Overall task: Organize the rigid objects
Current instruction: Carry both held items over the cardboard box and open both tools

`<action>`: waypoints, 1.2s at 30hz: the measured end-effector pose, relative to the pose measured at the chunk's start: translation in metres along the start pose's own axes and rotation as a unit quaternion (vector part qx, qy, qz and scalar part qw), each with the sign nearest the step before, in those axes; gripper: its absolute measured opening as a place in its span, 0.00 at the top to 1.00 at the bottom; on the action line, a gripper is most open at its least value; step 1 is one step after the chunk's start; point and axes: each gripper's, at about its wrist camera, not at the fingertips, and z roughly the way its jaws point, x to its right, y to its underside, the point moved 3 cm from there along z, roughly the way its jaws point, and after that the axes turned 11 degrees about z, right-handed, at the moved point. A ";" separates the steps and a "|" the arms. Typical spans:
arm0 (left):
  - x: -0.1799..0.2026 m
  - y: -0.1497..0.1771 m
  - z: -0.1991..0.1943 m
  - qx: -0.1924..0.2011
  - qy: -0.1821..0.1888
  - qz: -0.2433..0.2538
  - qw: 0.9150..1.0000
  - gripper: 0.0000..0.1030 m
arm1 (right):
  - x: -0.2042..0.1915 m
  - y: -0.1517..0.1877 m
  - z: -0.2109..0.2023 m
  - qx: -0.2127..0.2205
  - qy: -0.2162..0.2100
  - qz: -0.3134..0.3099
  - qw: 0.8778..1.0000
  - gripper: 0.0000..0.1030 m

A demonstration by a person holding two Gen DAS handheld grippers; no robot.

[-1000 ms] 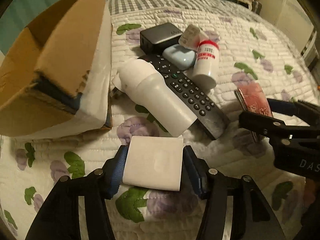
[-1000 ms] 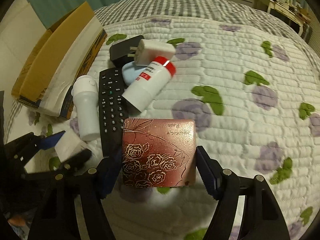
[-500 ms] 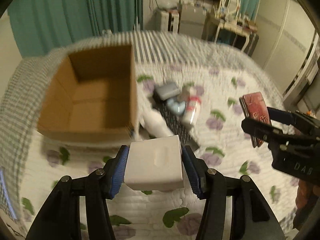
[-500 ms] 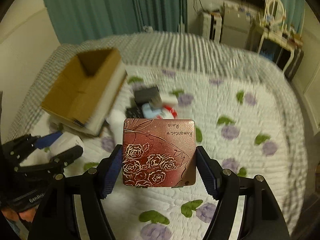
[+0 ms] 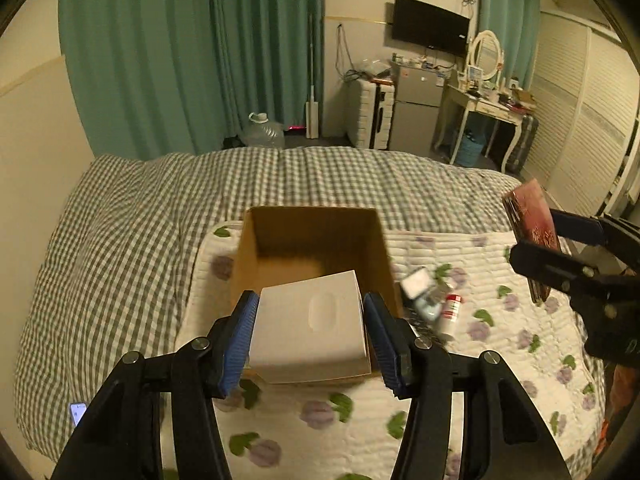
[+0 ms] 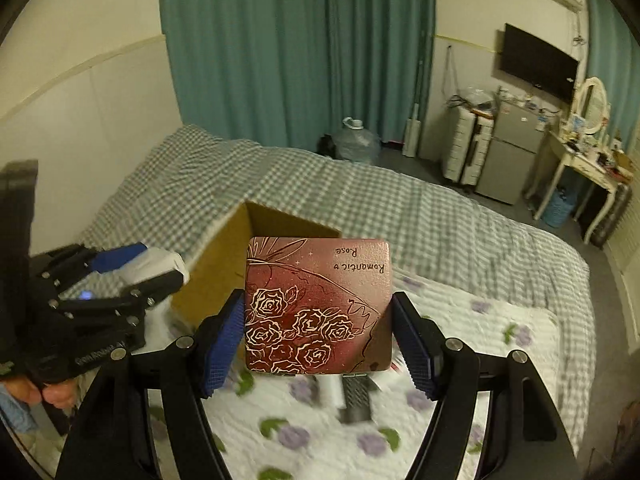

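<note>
My left gripper (image 5: 310,326) is shut on a white box (image 5: 310,326) and holds it in the air in front of an open cardboard box (image 5: 312,240) on the bed. My right gripper (image 6: 318,332) is shut on a red tin with gold roses (image 6: 318,304), also raised high; it shows at the right edge of the left wrist view (image 5: 532,220). The left gripper shows at the left of the right wrist view (image 6: 132,268). A white bottle with a red cap (image 5: 450,314), a pale blue case and a remote lie right of the cardboard box.
The bed has a grey checked cover (image 5: 140,216) and a white quilt with purple flowers (image 5: 500,320). Beyond it stand teal curtains (image 5: 192,52), a water jug, a suitcase, a small fridge (image 5: 412,120) and a dressing table (image 5: 484,100). A phone (image 5: 78,412) lies at the bed's left edge.
Both grippers have risen high above the bed with their objects held. The views tilted up from the quilt to the room, and the cardboard box now lies ahead of the left gripper.
</note>
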 end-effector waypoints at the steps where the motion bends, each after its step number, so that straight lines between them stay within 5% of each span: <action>1: -0.004 0.002 0.005 -0.002 0.000 -0.002 1.000 0.47 | -0.004 -0.005 0.011 -0.004 -0.004 -0.001 1.000 0.31; 14: -0.017 0.020 0.111 -0.051 0.010 0.006 0.999 0.47 | -0.016 -0.006 0.175 -0.083 -0.008 0.006 0.996 0.31; 19: -0.017 0.023 0.121 -0.036 -0.019 0.011 0.999 0.45 | -0.006 0.003 0.197 -0.076 -0.020 0.031 0.996 0.30; 26: -0.018 0.010 0.103 -0.034 -0.033 0.010 0.999 0.37 | 0.011 -0.017 0.165 -0.058 -0.020 0.058 0.996 0.21; 36: 0.028 0.001 0.021 0.002 -0.015 -0.024 1.000 0.37 | 0.064 -0.016 0.040 -0.004 0.048 0.037 0.998 0.11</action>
